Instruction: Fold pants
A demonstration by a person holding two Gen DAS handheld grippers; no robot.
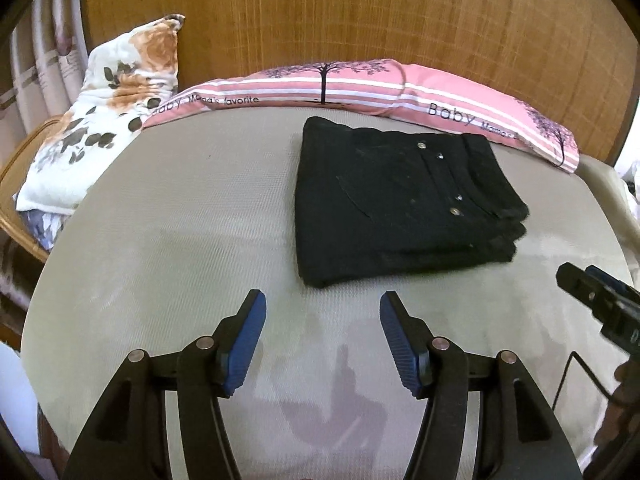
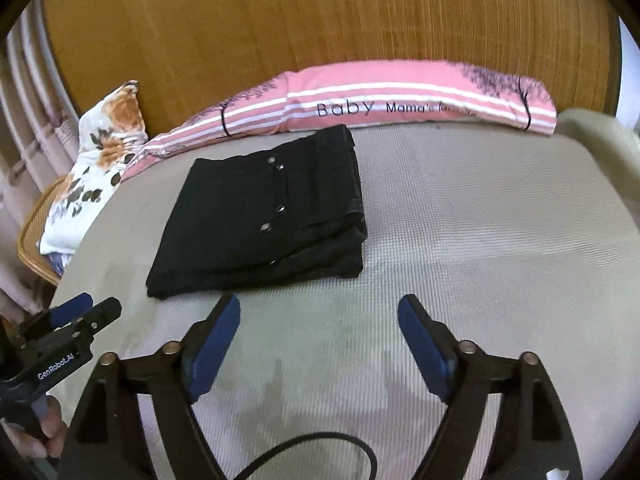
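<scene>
1. On the beige mattress [image 1: 180, 240], black pants [image 1: 396, 196] are seen folded into a compact stack, near the pink striped pillow [image 1: 320, 84].
2. Left gripper [image 1: 322, 312]: jaws spread, nothing held, short of the pants.
3. Right gripper [image 2: 318, 316]: jaws likewise spread and empty.
4. Stack layers possibly three; edges blurred.
</scene>
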